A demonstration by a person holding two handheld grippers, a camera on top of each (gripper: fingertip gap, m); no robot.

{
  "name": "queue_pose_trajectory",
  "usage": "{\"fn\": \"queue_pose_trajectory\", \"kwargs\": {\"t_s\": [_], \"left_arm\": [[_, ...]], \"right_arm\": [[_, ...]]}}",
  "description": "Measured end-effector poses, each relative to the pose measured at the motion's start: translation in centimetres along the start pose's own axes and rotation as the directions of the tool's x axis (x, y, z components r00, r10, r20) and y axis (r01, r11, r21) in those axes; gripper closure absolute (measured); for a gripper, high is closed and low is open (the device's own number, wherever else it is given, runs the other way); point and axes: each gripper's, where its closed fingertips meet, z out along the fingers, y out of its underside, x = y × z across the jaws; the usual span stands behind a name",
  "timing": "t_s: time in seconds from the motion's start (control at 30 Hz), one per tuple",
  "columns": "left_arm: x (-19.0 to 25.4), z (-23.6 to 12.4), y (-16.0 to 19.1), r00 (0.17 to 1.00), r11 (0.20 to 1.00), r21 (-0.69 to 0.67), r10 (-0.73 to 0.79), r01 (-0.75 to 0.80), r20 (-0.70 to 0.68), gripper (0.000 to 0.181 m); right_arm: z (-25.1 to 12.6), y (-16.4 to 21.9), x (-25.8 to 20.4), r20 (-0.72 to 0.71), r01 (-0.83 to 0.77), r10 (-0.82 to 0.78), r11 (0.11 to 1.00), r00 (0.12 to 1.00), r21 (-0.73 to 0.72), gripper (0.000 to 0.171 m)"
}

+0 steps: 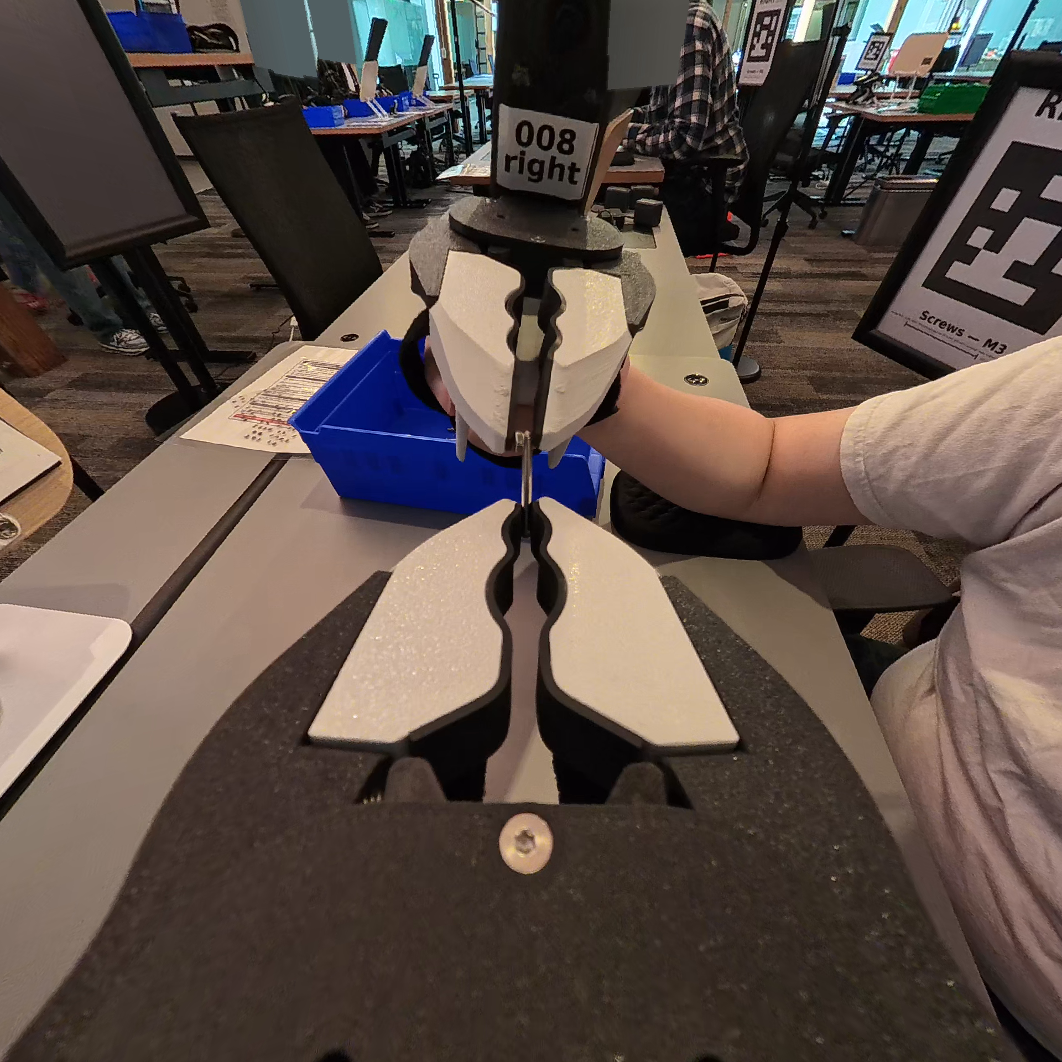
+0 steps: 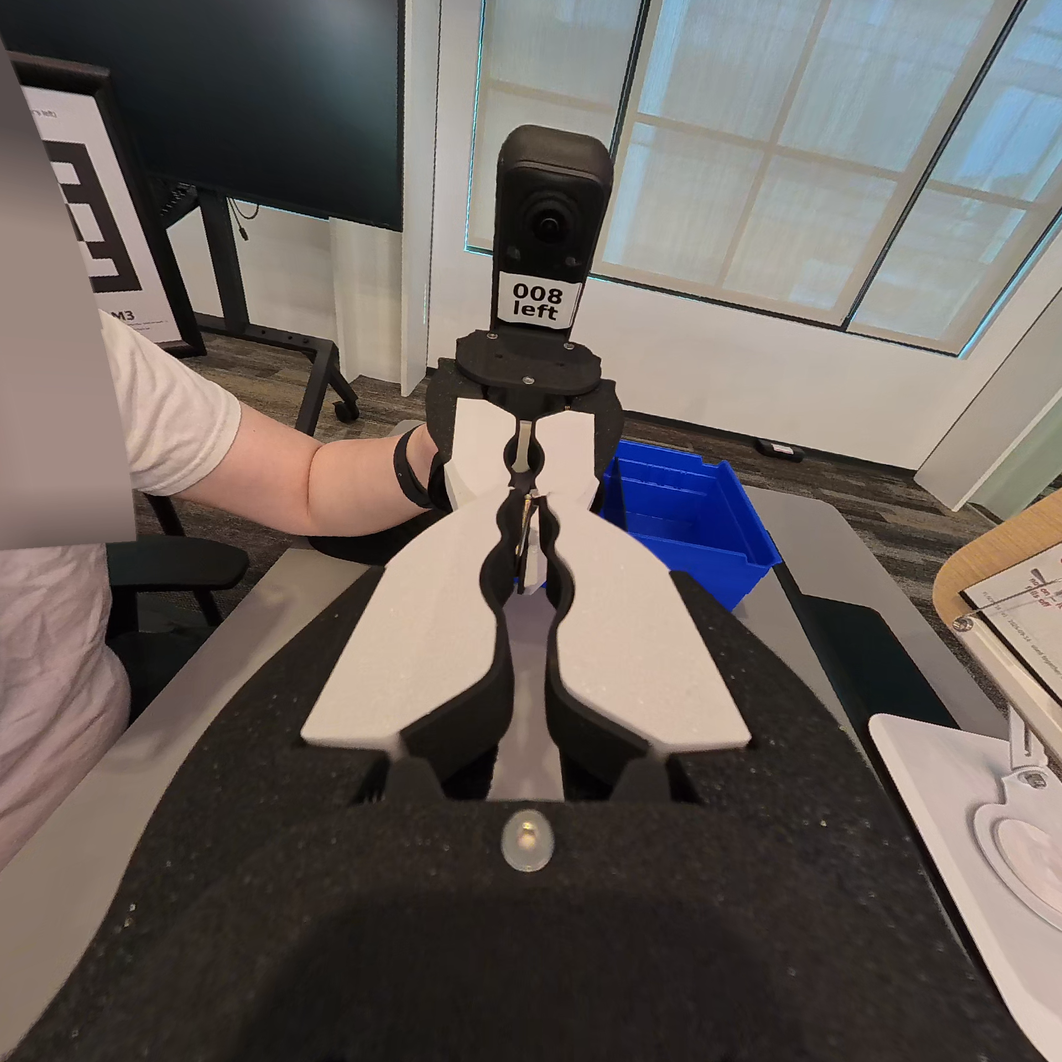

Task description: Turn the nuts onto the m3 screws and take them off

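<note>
My left gripper (image 1: 524, 511) and my right gripper (image 1: 522, 445) face each other tip to tip above the grey table (image 1: 172, 574). A thin silver m3 screw (image 1: 524, 477) spans the short gap between them. My left gripper is shut on the screw's near end. My right gripper is shut on a small silvery nut (image 1: 522, 439) at the screw's far end. In the right wrist view the screw (image 2: 523, 528) shows as a dark sliver in the slit between my right gripper's (image 2: 526, 501) fingers, and the left gripper (image 2: 526, 488) meets it there.
A blue bin (image 1: 391, 454) stands on the table just beyond and below the grippers; it also shows in the right wrist view (image 2: 689, 534). A printed sheet (image 1: 276, 402) lies left of it. A person's forearm (image 1: 718, 460) rests on a black armrest (image 1: 689, 528). A white tray (image 2: 948, 804) lies nearby. Only a small space, under 4 cm, lies between the two pairs of fingers.
</note>
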Motion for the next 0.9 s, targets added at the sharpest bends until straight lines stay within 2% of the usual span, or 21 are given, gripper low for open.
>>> {"fn": "queue_pose_trajectory", "kwargs": {"t_s": [0.6,0.77,0.9], "left_arm": [[-0.1,-0.2,0.7,1.000,0.999,-0.050,-0.014,0.013,-0.020,0.180],[-0.2,-0.9,2.2,0.999,0.987,-0.158,-0.037,0.031,-0.033,0.179],[-0.3,-2.1,5.4,0.980,0.926,-0.342,-0.190,0.158,-0.061,0.179]], "right_arm": [[0.3,0.6,0.0,0.041,-0.060,0.060,0.998,0.997,0.007,0.166],[1.1,1.7,0.1,0.101,-0.204,0.205,0.979,0.974,-0.016,0.166],[2.6,4.5,0.1,0.144,-0.380,0.392,0.919,0.909,-0.100,0.166]]}}
